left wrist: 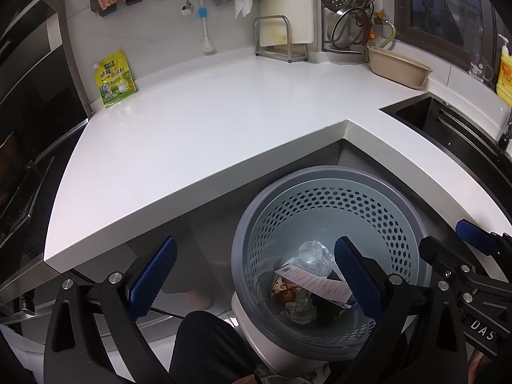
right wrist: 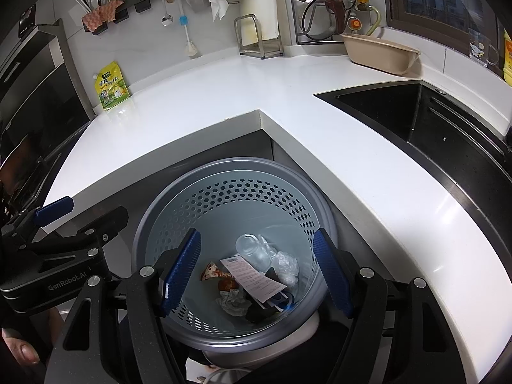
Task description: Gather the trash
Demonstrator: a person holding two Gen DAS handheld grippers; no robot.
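A grey perforated trash basket (left wrist: 320, 179) (right wrist: 224, 172) stands on the floor in the inner corner of the white counter (left wrist: 198, 128) (right wrist: 320, 134). It holds a clear plastic bottle (left wrist: 312, 252) (right wrist: 252, 249), a printed paper slip (left wrist: 316, 283) (right wrist: 256, 276), a crumpled tissue (left wrist: 299, 310) (right wrist: 233, 300), a snack wrapper (right wrist: 209, 270) and clear plastic film (right wrist: 288, 267). My left gripper (left wrist: 256, 281) is open and empty above the basket's left rim. My right gripper (right wrist: 256, 278) is open and empty over the basket's mouth. The right gripper also shows in the left wrist view (left wrist: 473, 236).
A yellow-green seasoning pouch (left wrist: 115, 80) (right wrist: 112, 86) leans on the back wall. A beige basin (left wrist: 398, 68) (right wrist: 380, 52), a cutting board rack (left wrist: 281, 38), a dark sink (right wrist: 432, 121), a yellow soap bottle (left wrist: 504, 70) and a stove at the left (left wrist: 28, 147).
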